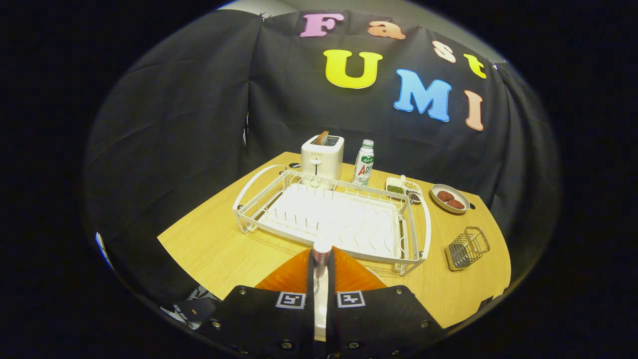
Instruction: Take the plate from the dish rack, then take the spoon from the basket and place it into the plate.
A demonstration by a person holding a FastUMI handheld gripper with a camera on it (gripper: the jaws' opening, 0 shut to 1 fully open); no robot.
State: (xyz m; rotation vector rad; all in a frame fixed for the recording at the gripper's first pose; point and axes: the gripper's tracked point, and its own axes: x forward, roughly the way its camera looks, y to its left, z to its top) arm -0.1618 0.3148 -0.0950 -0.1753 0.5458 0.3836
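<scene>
My gripper [322, 262] is shut on the spoon [322, 249], whose patterned handle end sticks up between the two fingers. Directly under the fingers an orange plate [289, 280] lies on the wooden table [214, 249], near its front edge. Beyond the fingers the white dish rack [329, 219] stands with nothing in it. The small wire basket [467, 248] sits to the right of the rack, also with nothing in it. Most of the plate and the spoon's bowl are hidden by the gripper body.
At the back of the table stand a white toaster [322, 154] with a slice of bread and a bottle [364, 162]. A small divided tray [404, 188] and a dish of brown pieces [449, 198] lie at the back right.
</scene>
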